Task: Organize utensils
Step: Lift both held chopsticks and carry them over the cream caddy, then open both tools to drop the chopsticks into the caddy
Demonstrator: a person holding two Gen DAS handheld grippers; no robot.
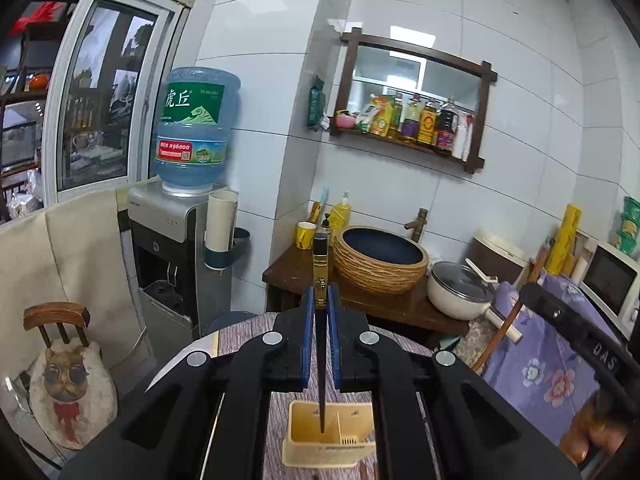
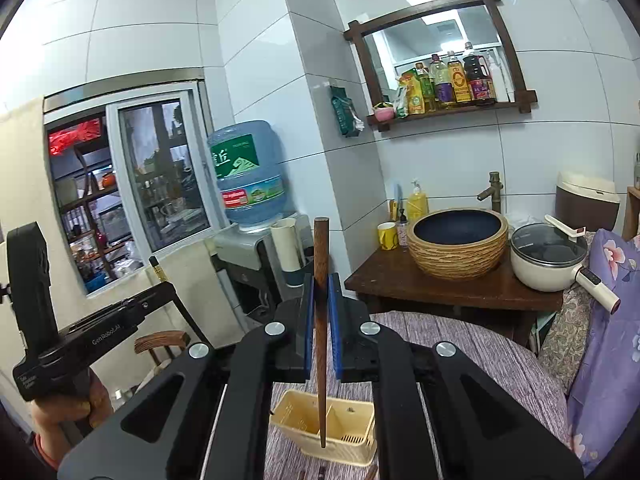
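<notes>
Chopsticks upright, black gold-topped chopstick (image 1: 321, 280) clamped in left gripper (image 1: 321, 300), brown wooden chopstick (image 2: 321, 280) clamped in right gripper (image 2: 321, 300), tips down over cream utensil holder (image 2: 344, 440).

place: home kitchen
walls: white tile (image 1: 520, 40)
shelf: oil and sauce bottles (image 1: 424, 120)
counter: basin (image 1: 380, 258), pot (image 1: 460, 288)
corner: water dispenser (image 1: 176, 248)

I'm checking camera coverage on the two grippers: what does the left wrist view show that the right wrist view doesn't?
Only the left wrist view shows the black chopstick with a gold end clamped in the left gripper, plus a microwave and a cat cushion. Only the right wrist view shows the brown wooden chopstick clamped in the right gripper, and the hand holding the other gripper. Both share the cream utensil holder below, water jug and basin.
</notes>
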